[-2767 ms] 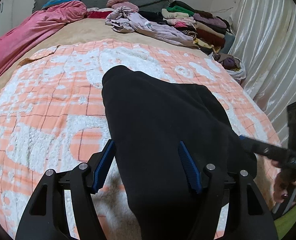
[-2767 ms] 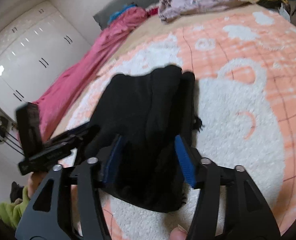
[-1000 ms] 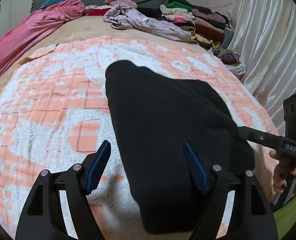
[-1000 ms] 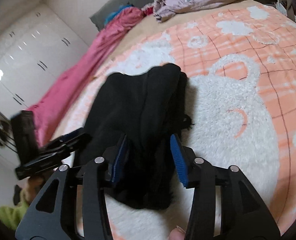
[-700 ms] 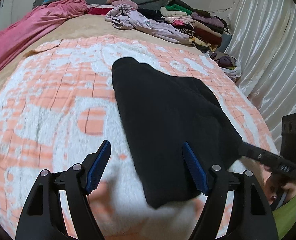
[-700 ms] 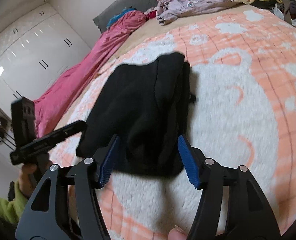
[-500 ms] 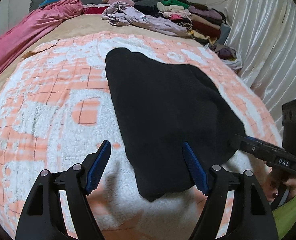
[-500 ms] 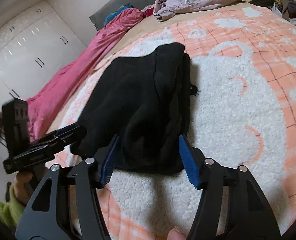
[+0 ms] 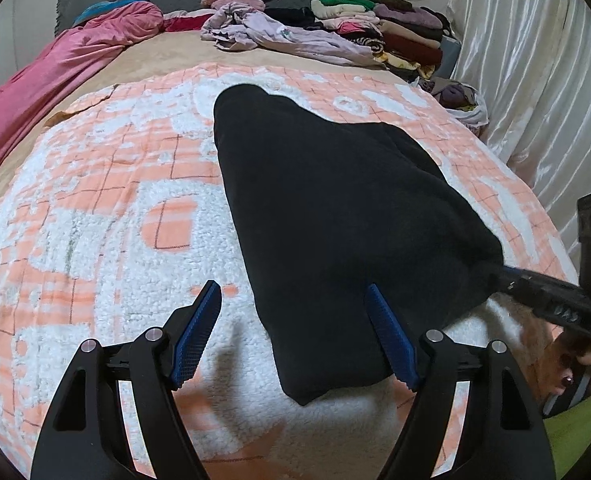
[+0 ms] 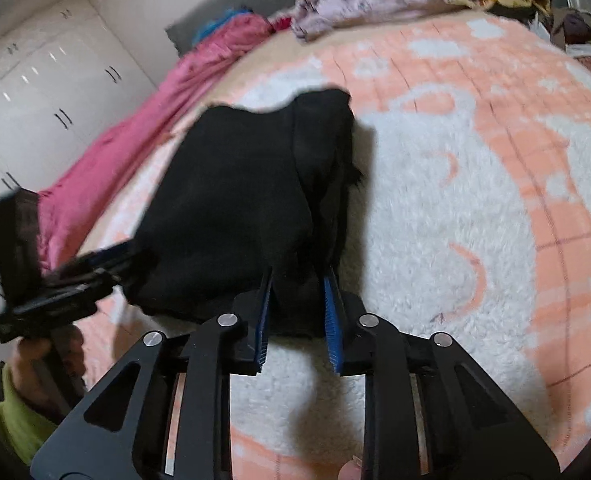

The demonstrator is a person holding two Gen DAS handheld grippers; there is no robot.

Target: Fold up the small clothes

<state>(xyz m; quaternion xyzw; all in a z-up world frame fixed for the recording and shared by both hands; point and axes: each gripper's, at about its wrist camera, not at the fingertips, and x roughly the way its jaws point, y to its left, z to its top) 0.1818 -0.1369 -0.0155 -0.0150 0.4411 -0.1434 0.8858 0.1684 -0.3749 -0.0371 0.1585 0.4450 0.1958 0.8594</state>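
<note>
A: Soft orange-and-white blanket covers the bed; what are the blue fingers doing?

B: On the right gripper they sit close together; they have just been closing, and the near edge of the black cloth is between them; the pads look pressed on its thick folded side. On the left gripper the fingers stand wide apart; the near corner of the black cloth lies between them, but the left pad is over bare blanket, so nothing is squeezed.

A: Where is the cloth?

B: Flat in the middle of the blanket; its long way runs from the grippers up toward the far end of the bed, narrow rounded end far away, wide end near.

A: Does one camera see more than the other?

B: Yes; the right one shows white cupboard doors, the stacked layers on the cloth's right side, and the left gripper at the cloth's left corner, held by a hand in a green sleeve; the left one shows a shiny white curtain, a pile of folded clothes, a loose lilac garment and a pink cover; it also sees the right gripper's tip touching the cloth's right corner.
</note>
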